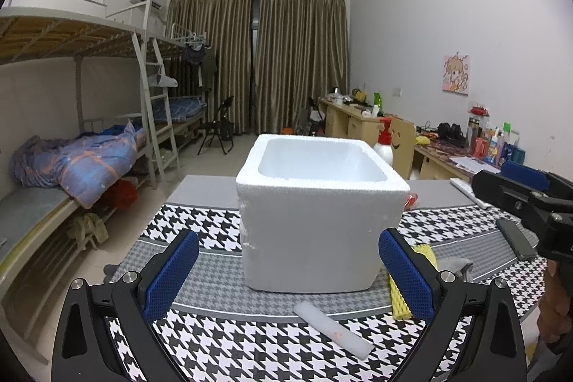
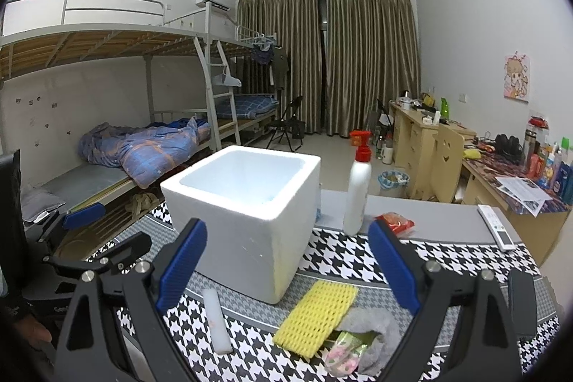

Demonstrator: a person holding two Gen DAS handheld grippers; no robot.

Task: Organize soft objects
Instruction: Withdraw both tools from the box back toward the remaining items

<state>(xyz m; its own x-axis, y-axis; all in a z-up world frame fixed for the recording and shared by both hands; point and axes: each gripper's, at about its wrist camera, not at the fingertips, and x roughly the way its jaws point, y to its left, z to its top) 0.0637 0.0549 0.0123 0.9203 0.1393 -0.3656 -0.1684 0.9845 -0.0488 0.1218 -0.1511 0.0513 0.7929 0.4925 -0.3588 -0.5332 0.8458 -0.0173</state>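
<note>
Both tongs, left (image 1: 288, 269) and right (image 2: 286, 265), hang wide and empty. The yellow mesh (image 2: 317, 315) lies on the table just beside the box (image 2: 247, 213), long axis slanting toward it, nearer the right tongs.

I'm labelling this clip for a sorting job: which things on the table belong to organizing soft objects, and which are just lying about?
For the job:
white foam box
yellow foam net sleeve
white foam strip
grey cloth
small floral packet

Lying about:
white bottle with red cap
red snack packet
remote control
dark phone
</note>
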